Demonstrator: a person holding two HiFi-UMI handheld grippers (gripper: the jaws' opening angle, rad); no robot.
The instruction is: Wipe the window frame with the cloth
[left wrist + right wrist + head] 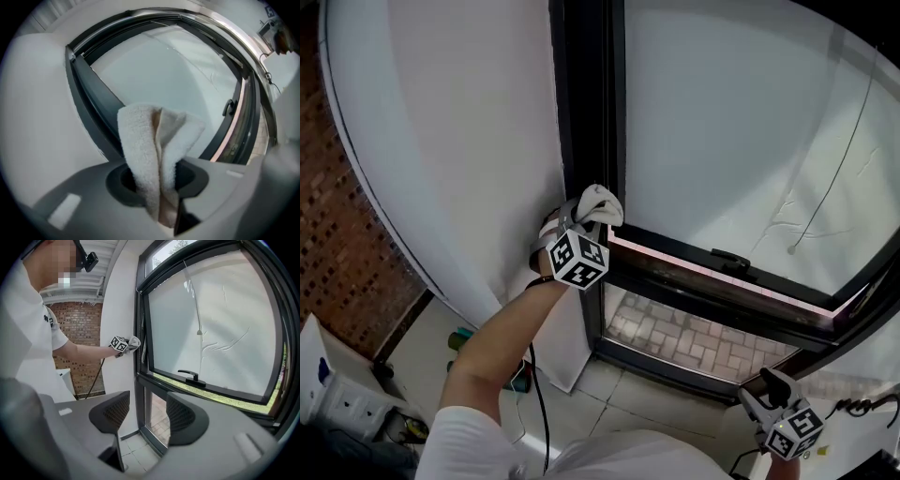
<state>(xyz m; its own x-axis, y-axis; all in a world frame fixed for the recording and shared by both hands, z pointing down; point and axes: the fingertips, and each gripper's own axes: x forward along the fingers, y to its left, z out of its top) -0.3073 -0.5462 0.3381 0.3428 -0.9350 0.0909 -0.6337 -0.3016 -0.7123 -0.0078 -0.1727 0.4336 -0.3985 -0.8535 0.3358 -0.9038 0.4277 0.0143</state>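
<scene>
The left gripper [582, 225] is clenched on the cloth [601, 204]. Its jaws pinch the folded white cloth between them, and the free end of the cloth sticks out past the jaws. The cloth lies against the dark upright bar of the window frame [586, 112], close to the lower corner of the tilted-open sash. The right gripper [143, 416] is released: its jaws stand apart and nothing is between them. It hangs low, near the bottom of the window frame and well apart from the cloth.
</scene>
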